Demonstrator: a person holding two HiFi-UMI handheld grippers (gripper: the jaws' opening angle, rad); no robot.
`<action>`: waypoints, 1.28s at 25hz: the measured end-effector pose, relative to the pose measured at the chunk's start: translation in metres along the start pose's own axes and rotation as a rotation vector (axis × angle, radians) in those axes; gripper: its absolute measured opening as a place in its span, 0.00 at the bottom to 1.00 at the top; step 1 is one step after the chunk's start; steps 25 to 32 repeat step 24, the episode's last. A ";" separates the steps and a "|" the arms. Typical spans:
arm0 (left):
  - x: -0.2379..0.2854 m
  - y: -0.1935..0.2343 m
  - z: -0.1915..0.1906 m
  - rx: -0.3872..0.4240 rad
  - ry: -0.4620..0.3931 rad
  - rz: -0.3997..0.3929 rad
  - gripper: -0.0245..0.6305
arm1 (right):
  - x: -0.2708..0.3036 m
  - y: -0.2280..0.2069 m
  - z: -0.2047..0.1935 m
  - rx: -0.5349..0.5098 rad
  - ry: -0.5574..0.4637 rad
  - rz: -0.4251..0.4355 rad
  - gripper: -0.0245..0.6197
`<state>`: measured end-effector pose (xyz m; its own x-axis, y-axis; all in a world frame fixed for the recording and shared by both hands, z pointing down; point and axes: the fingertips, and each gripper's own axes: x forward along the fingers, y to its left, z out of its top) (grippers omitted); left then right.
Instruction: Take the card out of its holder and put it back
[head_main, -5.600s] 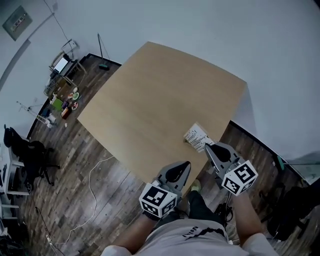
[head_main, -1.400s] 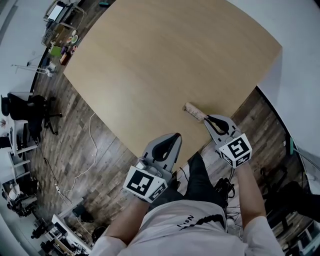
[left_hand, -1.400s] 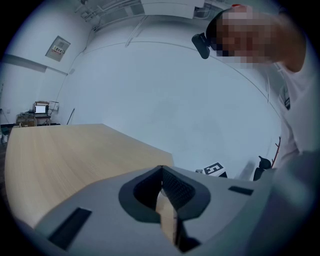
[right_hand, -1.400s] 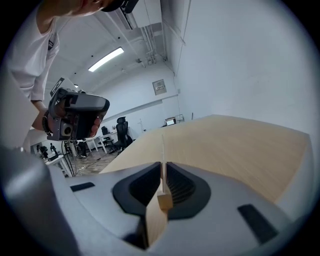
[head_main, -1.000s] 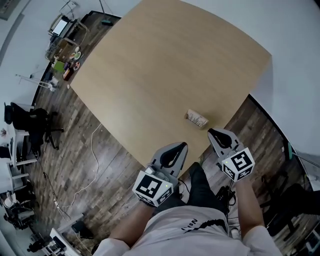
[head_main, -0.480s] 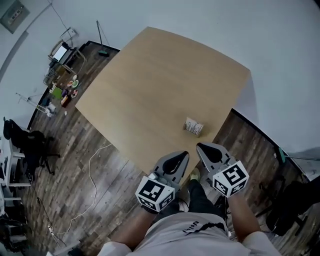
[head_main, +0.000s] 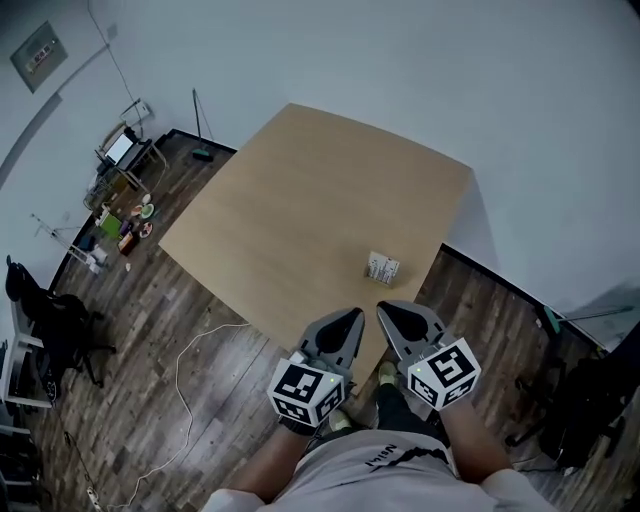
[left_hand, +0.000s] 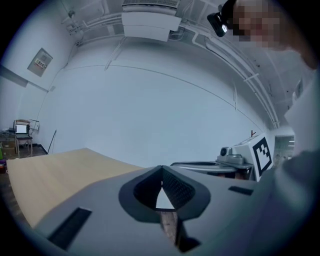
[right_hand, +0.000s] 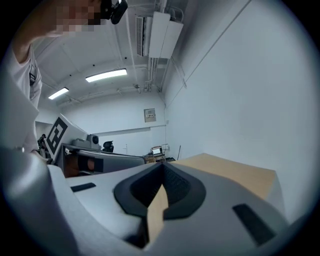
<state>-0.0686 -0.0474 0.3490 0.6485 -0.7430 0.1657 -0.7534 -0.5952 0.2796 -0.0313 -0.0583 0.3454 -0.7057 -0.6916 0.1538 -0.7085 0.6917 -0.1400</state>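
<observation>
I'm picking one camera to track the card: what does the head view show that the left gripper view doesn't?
Only the head view: the card holder standing on the table near its edge, and a cable on the floor. Only the left gripper view: a ceiling air unit, and the left gripper with jaws shut and nothing between. Both: the table, the right gripper, a wall plaque.

Pale walls (head_main: 400, 80) all round, dark plank floor (head_main: 150, 330) below, with a broad light-wood surface (head_main: 300, 210) near the wall. Far left: black office chair (head_main: 55, 320), small desk with a screen (head_main: 122, 150), white cable (head_main: 180, 380) across the planks. Overhead, strip lights (right_hand: 106, 75).
</observation>
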 end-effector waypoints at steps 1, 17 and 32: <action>-0.004 -0.003 0.003 0.004 -0.008 -0.001 0.06 | -0.003 0.005 0.003 -0.006 -0.006 -0.006 0.06; -0.053 -0.020 0.016 0.045 -0.072 -0.022 0.06 | -0.021 0.058 0.019 -0.055 -0.051 -0.031 0.06; -0.061 -0.023 0.016 0.045 -0.079 -0.045 0.06 | -0.022 0.068 0.019 -0.061 -0.057 -0.036 0.06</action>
